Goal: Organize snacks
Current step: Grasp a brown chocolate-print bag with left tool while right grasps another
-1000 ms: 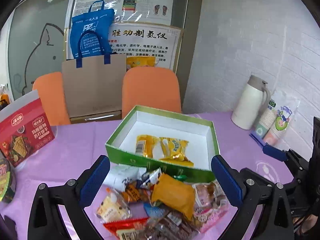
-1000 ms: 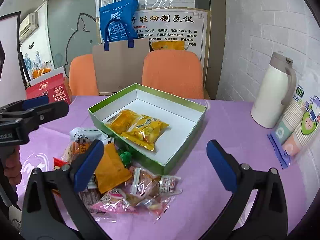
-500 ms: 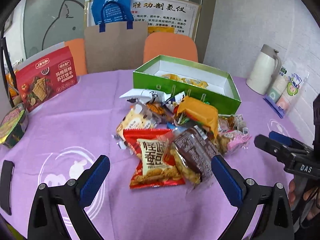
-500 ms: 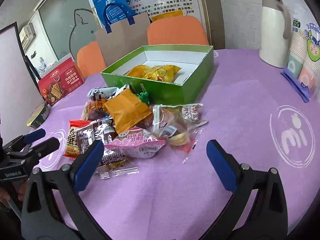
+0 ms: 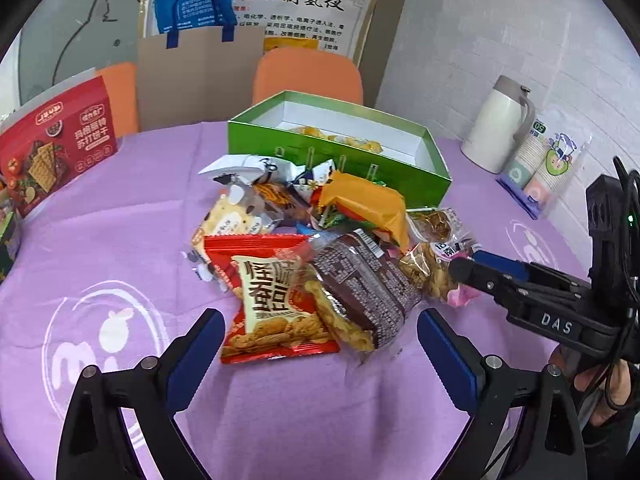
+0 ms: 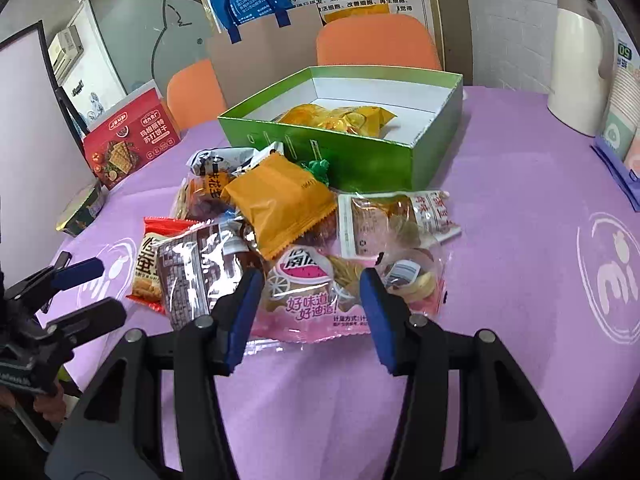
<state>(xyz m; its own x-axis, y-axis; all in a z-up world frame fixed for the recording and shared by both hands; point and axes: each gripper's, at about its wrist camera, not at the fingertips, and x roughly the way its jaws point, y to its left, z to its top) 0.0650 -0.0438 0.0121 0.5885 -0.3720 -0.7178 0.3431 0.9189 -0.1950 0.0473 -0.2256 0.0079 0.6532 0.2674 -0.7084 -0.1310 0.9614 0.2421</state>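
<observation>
A round worktop (image 6: pixel 500 208) under a smooth purple cloth fills the scene, in a room with a white brick wall, two orange chairs and wall posters beyond its far edge. At twelve o'clock on the worktop sits an open green box (image 6: pixel 360 160) with a white inside, holding a few yellow packets (image 6: pixel 336 118). Just in front of it, toward six o'clock, lies a loose heap of snack packets (image 5: pixel 320 248), many overlapping. At two o'clock stand a cream flask (image 6: pixel 580 60) and a sleeve of paper cups (image 5: pixel 540 160); at ten o'clock a red cracker box (image 6: pixel 128 140) stands upright. The packets look light, soft and crinkly, with slick film that could slip, and the contents are probably brittle, so a gentle pinch on a sealed edge or across the flat body seems safest. The right tool (image 6: pixel 310 312) is spread open, its blue pads straddling a pink packet (image 6: pixel 308 300) at the near edge of the heap, not yet clamped on it. The left tool (image 5: pixel 320 356) is also spread wide and holds nothing, poised just short of a red packet (image 5: pixel 272 300) and a dark brown packet (image 5: pixel 360 284) at the heap's near side.
</observation>
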